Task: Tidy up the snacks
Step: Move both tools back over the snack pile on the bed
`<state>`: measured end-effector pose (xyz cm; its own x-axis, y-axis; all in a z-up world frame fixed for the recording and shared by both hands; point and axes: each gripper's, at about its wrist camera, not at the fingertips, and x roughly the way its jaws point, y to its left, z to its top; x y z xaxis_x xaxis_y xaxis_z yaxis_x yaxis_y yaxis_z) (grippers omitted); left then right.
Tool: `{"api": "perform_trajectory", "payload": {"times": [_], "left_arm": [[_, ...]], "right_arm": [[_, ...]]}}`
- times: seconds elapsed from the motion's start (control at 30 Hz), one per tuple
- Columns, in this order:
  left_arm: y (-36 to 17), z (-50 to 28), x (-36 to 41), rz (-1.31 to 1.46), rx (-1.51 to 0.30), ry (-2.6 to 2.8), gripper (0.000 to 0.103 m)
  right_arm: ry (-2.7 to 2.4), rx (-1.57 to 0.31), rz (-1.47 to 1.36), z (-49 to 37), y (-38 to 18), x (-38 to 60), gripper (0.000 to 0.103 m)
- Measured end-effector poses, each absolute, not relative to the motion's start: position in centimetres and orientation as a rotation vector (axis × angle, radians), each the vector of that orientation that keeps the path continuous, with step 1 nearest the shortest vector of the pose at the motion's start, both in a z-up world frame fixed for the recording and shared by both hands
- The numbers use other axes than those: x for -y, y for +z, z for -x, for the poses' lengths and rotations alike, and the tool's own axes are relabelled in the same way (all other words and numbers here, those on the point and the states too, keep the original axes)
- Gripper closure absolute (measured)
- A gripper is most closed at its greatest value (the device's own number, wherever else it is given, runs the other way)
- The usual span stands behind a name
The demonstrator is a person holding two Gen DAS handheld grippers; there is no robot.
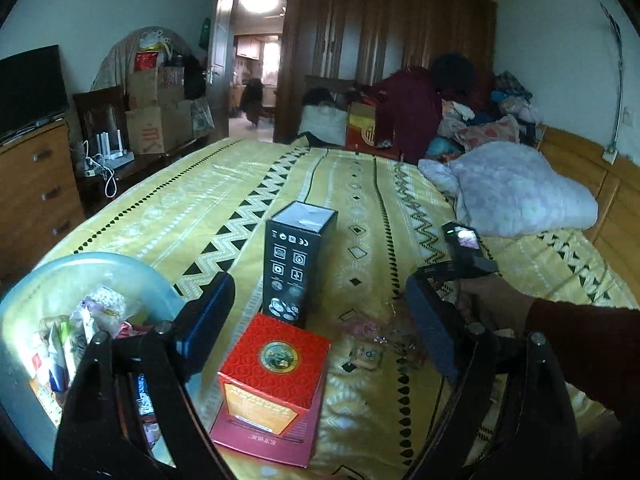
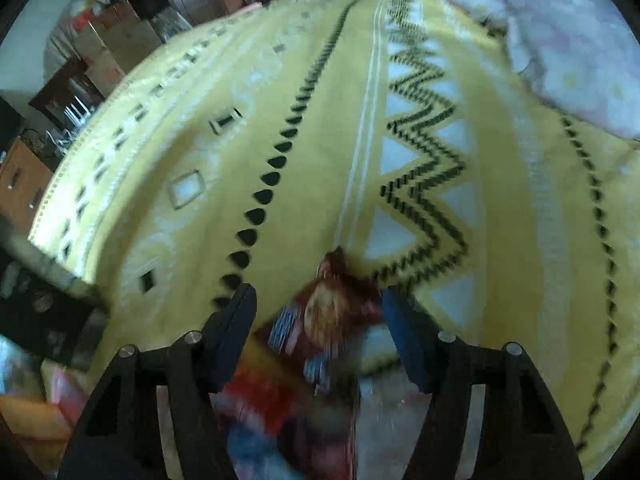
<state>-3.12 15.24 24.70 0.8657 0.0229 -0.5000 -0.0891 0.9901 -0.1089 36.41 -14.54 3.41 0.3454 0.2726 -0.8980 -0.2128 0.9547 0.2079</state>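
Observation:
My left gripper (image 1: 316,328) is open and empty above the yellow patterned bedspread (image 1: 248,196). Under it sits a red box (image 1: 276,376), with a tall black box (image 1: 298,264) standing just behind. A pale blue bowl (image 1: 132,276) full of snack packets (image 1: 80,336) is at the left. Loose clear-wrapped snacks (image 1: 372,344) lie right of the red box. The right gripper's body (image 1: 452,280) hovers over them. In the blurred right wrist view my right gripper (image 2: 320,328) is open around a red snack packet (image 2: 332,312), its jaws apart from it.
A white folded quilt (image 1: 516,188) lies at the bed's far right. A wooden dresser (image 1: 36,192) with a TV stands left of the bed. Cardboard boxes (image 1: 156,120), a wardrobe (image 1: 384,36) and piled clothes (image 1: 480,120) are at the back.

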Motion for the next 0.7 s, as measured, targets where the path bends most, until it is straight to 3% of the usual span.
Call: {"api": "perform_trajectory", "payload": {"times": [0.07, 0.53, 0.7], "left_arm": [[24.5, 3.0, -14.9, 0.127, -0.529, 0.053, 0.015], [21.4, 5.6, -11.1, 0.077, -0.674, -0.007, 0.013], [17.9, 6.1, -8.2, 0.042, -0.824, -0.122, 0.012]], "right_arm": [[0.340, -1.240, -0.026, -35.7, 1.6, 13.4, 0.033], [0.600, -1.273, 0.148, -13.1, 3.3, 11.9, 0.028], [0.606, -1.076, 0.095, -7.2, 8.5, 14.7, 0.029]]}}
